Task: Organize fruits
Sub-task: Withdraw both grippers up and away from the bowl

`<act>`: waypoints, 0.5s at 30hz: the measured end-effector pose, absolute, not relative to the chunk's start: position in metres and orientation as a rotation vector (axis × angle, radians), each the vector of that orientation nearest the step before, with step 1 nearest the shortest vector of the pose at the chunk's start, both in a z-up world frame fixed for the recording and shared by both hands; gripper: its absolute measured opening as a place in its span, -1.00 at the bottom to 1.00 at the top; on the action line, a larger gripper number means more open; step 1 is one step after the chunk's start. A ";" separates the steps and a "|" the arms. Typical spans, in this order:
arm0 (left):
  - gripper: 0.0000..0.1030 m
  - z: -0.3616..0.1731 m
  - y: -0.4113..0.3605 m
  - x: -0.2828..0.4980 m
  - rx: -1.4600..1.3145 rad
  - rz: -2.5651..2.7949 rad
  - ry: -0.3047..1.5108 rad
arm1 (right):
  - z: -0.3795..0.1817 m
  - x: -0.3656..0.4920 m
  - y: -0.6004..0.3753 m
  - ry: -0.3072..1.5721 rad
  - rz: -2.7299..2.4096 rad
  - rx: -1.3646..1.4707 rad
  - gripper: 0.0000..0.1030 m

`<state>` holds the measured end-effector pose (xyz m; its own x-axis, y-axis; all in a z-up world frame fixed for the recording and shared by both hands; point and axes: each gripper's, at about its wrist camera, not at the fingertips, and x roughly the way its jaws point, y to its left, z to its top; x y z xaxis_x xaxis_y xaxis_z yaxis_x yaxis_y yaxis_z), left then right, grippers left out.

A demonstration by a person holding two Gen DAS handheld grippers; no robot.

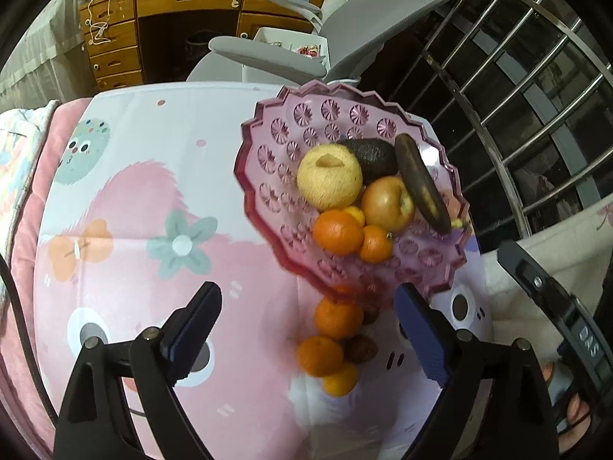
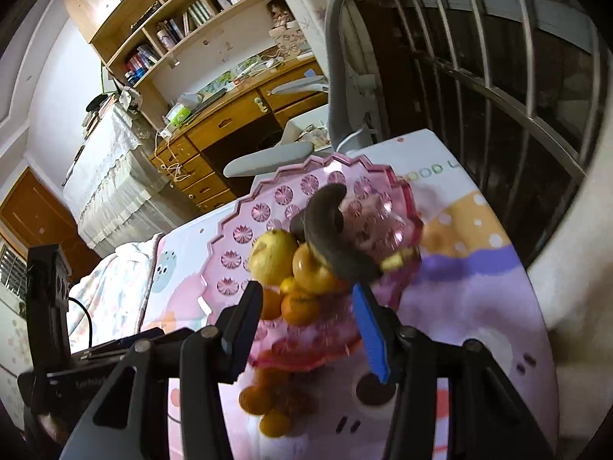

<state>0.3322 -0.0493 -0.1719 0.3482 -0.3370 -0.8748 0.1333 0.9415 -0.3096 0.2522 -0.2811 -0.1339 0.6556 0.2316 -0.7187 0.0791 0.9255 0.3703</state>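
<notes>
A pink scalloped glass fruit bowl (image 1: pixel 268 161) stands on the patterned table and holds a yellow apple (image 1: pixel 329 180), an avocado (image 1: pixel 373 155), a reddish apple (image 1: pixel 387 203), a blackened banana (image 1: pixel 421 184) and oranges (image 1: pixel 337 232). Several oranges (image 1: pixel 337 316) and a brown fruit (image 1: pixel 362 349) lie on the cloth in front of the bowl. My left gripper (image 1: pixel 310 326) is open and empty, its fingers either side of these loose fruits. My right gripper (image 2: pixel 306 318) is open and empty at the bowl's (image 2: pixel 237 230) near rim, above loose oranges (image 2: pixel 256 398).
A grey office chair (image 1: pixel 364 19) stands behind the table, with a wooden desk (image 1: pixel 172 19) beyond it. Metal window bars (image 1: pixel 517 76) run along the right. A pink blanket (image 1: pixel 23 230) lies at the table's left edge. The other gripper's body (image 2: pixel 49 306) shows at left in the right wrist view.
</notes>
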 end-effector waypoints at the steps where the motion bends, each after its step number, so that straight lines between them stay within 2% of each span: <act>1: 0.77 -0.174 -0.048 0.331 -0.195 -0.316 1.181 | -0.134 0.244 -0.278 0.846 0.081 0.391 -0.04; 7: 0.77 -0.188 -0.049 0.320 -0.155 -0.367 1.222 | -0.143 0.209 -0.258 0.830 0.067 0.356 -0.04; 15: 0.77 -0.214 -0.058 0.310 -0.134 -0.443 1.293 | -0.184 0.182 -0.230 0.924 0.067 0.397 -0.04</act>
